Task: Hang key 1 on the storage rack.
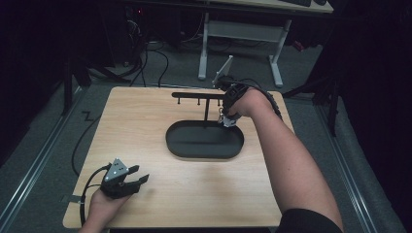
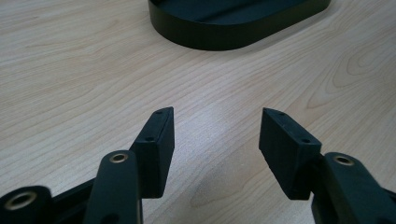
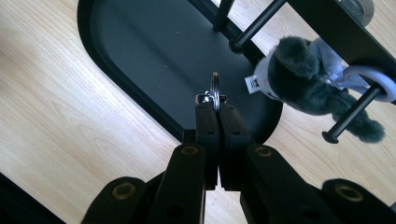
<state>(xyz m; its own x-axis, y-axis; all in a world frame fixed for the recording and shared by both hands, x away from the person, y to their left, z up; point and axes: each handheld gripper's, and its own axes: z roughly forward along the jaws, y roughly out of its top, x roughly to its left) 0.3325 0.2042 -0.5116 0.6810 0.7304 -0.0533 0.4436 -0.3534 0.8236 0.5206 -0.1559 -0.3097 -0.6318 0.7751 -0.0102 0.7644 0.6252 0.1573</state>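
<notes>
A black oval tray (image 1: pixel 194 143) lies mid-table, with a black rack bar (image 1: pixel 199 95) on a post above its far edge. My right gripper (image 3: pixel 216 106) is shut on a small metal key ring (image 3: pixel 215 86), held over the tray's (image 3: pixel 149 51) right end. Right beside it a grey plush toy (image 3: pixel 303 79) with a white tag hangs at a peg (image 3: pixel 350 116) of the rack. Whether ring and toy are joined I cannot tell. In the high view the right gripper (image 1: pixel 226 119) sits under the bar's right end. My left gripper (image 1: pixel 141 180) rests open on the front left of the table, its jaws (image 2: pixel 217 116) holding nothing.
The wooden table (image 1: pixel 145 126) ends in a near edge just behind the left hand. The tray's rim (image 2: pixel 224 35) lies ahead of the left gripper. Short pegs hang down from the rack bar. A white desk frame (image 1: pixel 243 34) stands on the floor beyond the table.
</notes>
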